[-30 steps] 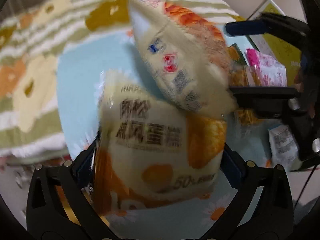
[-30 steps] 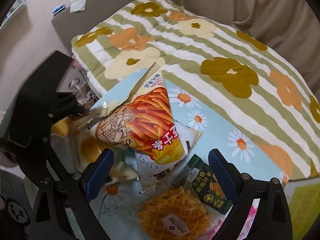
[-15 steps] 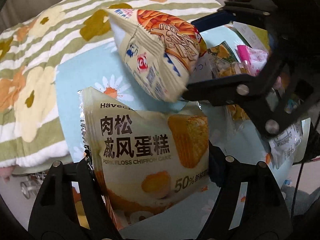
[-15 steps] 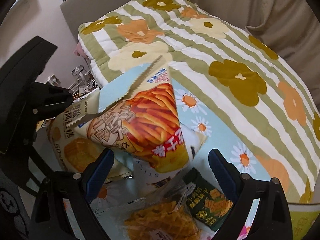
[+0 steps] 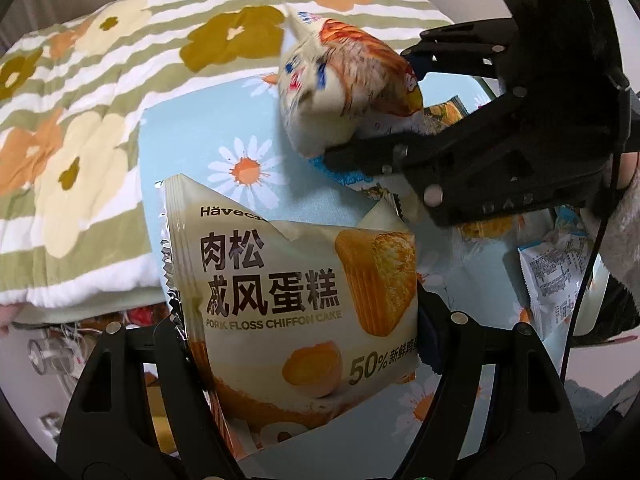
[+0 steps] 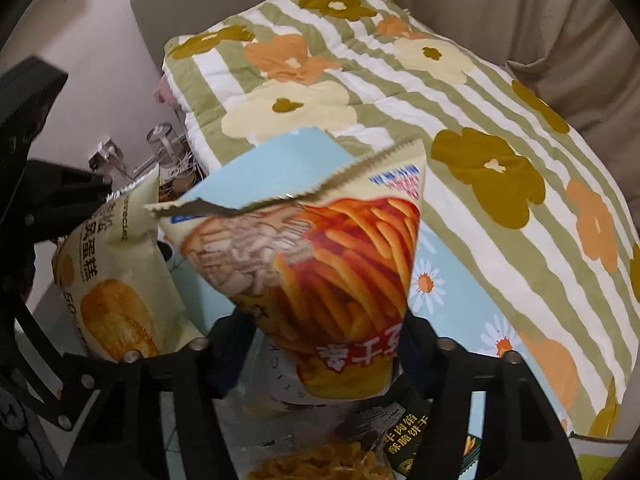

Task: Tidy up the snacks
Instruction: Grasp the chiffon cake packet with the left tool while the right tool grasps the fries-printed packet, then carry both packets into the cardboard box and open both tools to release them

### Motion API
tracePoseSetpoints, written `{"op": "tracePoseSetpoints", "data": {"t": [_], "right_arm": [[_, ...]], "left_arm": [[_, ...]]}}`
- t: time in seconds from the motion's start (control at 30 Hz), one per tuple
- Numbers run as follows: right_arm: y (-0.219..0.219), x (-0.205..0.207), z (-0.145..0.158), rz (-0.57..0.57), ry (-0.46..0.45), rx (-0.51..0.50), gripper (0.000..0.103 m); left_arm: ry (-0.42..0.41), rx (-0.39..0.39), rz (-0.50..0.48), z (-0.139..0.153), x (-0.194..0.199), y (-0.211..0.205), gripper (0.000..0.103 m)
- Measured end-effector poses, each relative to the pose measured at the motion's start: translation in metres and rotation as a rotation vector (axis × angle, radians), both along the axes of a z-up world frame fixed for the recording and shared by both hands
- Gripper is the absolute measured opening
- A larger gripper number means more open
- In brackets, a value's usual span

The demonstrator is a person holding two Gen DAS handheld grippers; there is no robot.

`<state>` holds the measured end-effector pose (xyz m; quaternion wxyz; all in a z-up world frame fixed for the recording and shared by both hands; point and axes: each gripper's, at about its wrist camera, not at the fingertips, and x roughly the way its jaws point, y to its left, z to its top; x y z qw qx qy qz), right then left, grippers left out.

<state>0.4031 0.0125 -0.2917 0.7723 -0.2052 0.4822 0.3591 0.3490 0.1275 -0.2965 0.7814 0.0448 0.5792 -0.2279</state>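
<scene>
Above the daisy-print cloth [image 5: 192,152], the left gripper [image 5: 304,344] is clamped on a chiffon cake packet [image 5: 292,300]. Beside it, the right gripper [image 6: 324,344] is clamped on a potato stick bag [image 6: 320,264].

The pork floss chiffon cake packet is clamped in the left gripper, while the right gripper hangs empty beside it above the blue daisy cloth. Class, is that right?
Not quite. The right gripper is not empty: it is shut on the fries snack bag, as the right wrist view shows. The pork floss chiffon cake packet is indeed clamped in the left gripper, above the blue daisy cloth.
</scene>
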Motion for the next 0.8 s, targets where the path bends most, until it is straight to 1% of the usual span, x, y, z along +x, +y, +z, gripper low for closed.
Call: {"op": "tracePoseSetpoints", "data": {"t": [0.13,0.23,0.37,0.5,0.57,0.63,0.67,0.8], "right_arm": [[-0.007,-0.002,0.017,-0.057,0.004,0.050,0.050],[-0.017,-0.008,0.040,-0.121,-0.009,0.090,0.049],[-0.034,-0.018,0.072,-0.198,-0.033,0.149,0.049],[-0.067,-0.035,0.110,-0.284,-0.067,0.206,0.049],[-0.084,-0.045,0.127,-0.315,-0.090,0.220,0.049],[-0.110,-0.062,0.148,-0.349,-0.115,0.237,0.049],[-0.119,-0.066,0.153,-0.360,-0.123,0.238,0.049],[-0.175,-0.096,0.182,-0.429,-0.163,0.245,0.049]], "left_arm": [[-0.011,-0.005,0.018,0.009,-0.002,0.005,0.073],[-0.034,-0.012,0.029,0.024,-0.006,0.009,0.073],[-0.088,-0.012,0.047,0.053,-0.009,0.007,0.073],[-0.150,-0.029,0.074,0.089,-0.014,-0.002,0.073],[-0.184,-0.046,0.086,0.109,-0.018,-0.013,0.073],[-0.215,-0.056,0.090,0.128,-0.024,-0.027,0.073],[-0.231,-0.061,0.089,0.138,-0.028,-0.037,0.073],[-0.283,-0.086,0.071,0.170,-0.041,-0.082,0.073]]}}
